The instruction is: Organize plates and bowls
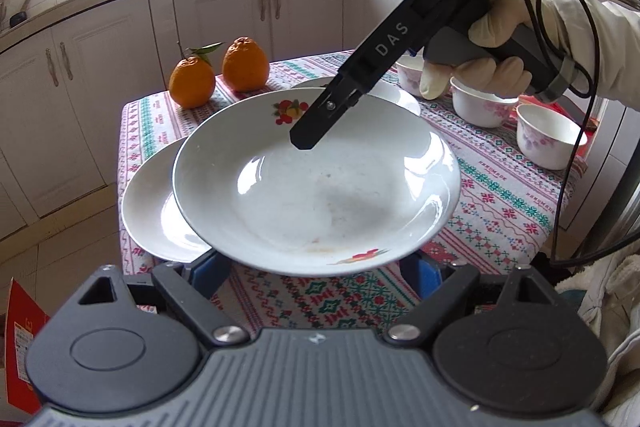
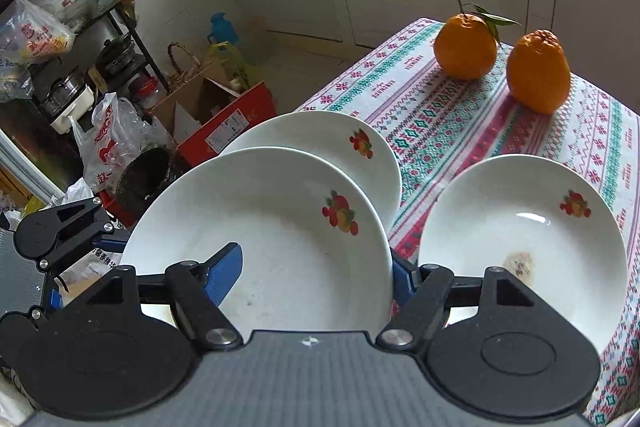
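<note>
The fruit-print plate (image 1: pixel 320 195) fills the centre of the left wrist view, its left edge overlapping a second plate (image 1: pixel 148 211) at the desk's (image 1: pixel 500 195) left edge. The left gripper (image 1: pixel 320 267) has its jaws spread wide, blue pads tucked under the plate's near rim, gripping nothing. The right gripper (image 2: pixel 312 277) is also wide open, one finger over the plate's inside and the other beyond its rim.

With neither grip closed, the glazed plate could slide off the pads or ride over the plate beneath, which sits close to the drop to the floor. Closing off-centre on the sloped rim may tip it.
</note>
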A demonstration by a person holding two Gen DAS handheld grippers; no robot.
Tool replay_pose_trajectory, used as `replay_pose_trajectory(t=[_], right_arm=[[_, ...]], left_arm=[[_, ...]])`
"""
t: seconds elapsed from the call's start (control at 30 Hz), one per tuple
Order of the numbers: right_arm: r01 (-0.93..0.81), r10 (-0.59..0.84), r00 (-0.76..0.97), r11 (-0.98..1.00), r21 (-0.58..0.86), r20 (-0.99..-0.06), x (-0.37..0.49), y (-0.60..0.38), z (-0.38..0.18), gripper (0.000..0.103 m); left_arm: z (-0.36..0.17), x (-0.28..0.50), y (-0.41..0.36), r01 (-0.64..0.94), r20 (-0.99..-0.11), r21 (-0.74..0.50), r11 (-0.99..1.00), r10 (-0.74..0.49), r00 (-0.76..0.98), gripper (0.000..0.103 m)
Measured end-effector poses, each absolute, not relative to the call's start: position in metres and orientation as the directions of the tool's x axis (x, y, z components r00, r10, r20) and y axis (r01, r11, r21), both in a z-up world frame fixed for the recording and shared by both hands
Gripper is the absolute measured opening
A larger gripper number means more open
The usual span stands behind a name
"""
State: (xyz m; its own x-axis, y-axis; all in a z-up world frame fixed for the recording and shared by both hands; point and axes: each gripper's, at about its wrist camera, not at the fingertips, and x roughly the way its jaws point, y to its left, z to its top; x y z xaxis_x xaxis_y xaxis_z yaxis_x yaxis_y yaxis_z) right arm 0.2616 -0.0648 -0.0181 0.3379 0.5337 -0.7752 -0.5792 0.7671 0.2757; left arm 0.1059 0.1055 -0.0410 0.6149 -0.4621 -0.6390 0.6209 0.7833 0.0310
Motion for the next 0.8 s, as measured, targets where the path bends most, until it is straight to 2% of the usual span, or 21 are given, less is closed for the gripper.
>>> replay_pose_trajectory(t=[0.33, 0.8], right_arm=[[-0.633, 0.561, 0.305, 0.723, 0.276, -0.769, 0.293, -0.025, -0.020, 0.080], [-0.621, 0.558, 0.278, 0.726, 0.296, -0.782, 0.320, -0.010, -0.037, 0.080]], left_arm=[[-0.043, 0.124, 0.131, 0.553, -0.648, 0.030, 0.833, -0.405, 0.646, 0.090], [-0.053, 0.147, 0.141, 0.541, -0.666, 0.008, 0.841, -0.399, 0.630, 0.090]])
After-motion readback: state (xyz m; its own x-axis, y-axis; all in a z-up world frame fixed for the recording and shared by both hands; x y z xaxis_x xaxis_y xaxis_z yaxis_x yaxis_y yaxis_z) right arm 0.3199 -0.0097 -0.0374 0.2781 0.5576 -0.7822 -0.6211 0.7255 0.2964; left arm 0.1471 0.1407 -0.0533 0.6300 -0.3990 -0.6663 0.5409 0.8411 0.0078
